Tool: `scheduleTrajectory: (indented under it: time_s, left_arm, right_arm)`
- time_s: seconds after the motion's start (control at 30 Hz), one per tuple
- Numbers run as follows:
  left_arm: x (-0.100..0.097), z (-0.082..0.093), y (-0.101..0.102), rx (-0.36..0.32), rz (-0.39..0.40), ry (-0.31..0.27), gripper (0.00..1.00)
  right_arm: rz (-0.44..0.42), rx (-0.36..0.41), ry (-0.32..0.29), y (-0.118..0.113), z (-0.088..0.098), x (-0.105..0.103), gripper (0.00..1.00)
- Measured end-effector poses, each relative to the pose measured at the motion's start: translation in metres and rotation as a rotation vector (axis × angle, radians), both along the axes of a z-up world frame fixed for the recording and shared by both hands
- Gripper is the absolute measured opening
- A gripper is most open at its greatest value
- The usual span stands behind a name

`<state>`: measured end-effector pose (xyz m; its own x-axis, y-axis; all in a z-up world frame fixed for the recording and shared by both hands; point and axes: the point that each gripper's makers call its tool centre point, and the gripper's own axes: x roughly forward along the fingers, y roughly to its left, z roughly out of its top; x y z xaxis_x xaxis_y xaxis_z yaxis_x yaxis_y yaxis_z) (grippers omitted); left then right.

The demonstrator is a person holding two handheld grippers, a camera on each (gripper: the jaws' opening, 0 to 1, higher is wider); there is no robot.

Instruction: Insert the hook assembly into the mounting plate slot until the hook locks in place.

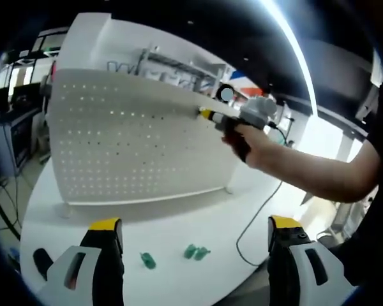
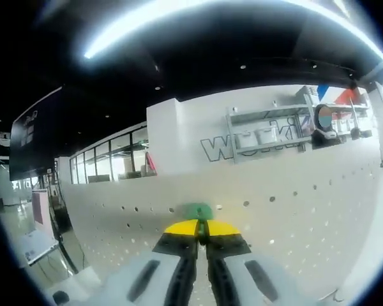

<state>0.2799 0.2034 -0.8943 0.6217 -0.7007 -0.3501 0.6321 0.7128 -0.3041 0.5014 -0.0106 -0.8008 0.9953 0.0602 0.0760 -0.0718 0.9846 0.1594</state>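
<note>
A white perforated mounting plate (image 1: 134,146) stands upright on a white table (image 1: 179,223). In the left gripper view, a person's hand holds my right gripper (image 1: 207,115) against the plate's upper right part. My left gripper (image 1: 195,223) hangs open over the table in front of the plate, with nothing between its yellow-tipped jaws. Several loose green hooks (image 1: 196,252) lie on the table between those jaws. In the right gripper view, my right gripper (image 2: 201,227) is shut on a green hook (image 2: 196,211), whose tip sits at the holed face of the plate (image 2: 293,210).
A black cable (image 1: 255,217) runs across the table to the right of the plate. A small black object (image 1: 41,261) lies near the table's left front edge. The person's forearm (image 1: 313,175) reaches in from the right. Shelving (image 1: 172,67) stands behind the plate.
</note>
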Motion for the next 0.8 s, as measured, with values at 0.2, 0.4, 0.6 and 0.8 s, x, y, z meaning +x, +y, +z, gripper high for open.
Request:
scheduleTrajectory:
  time_s: [0.2, 0.4, 0.6, 0.8]
  left_arm:
    - [-0.0006, -0.0008, 0.0013, 0.002, 0.003, 0.002, 0.95]
    - [-0.0009, -0.0026, 0.0064, 0.006, 0.011, 0.008, 0.94]
    - [0.0011, -0.0018, 0.0076, 0.006, 0.014, 0.007, 0.94]
    - [0.0011, -0.0034, 0.0062, 0.006, 0.006, 0.011, 0.94]
  right_arm:
    - [-0.019, -0.050, -0.011, 0.0061, 0.0008, 0.0032, 0.01]
    - [-0.047, -0.079, -0.004, 0.0054, -0.0012, 0.0062, 0.01]
    - [-0.076, -0.084, 0.001, 0.0048, -0.0066, 0.0082, 0.01]
    - [-0.084, -0.128, -0.013, 0.0034, -0.0054, 0.0092, 0.01]
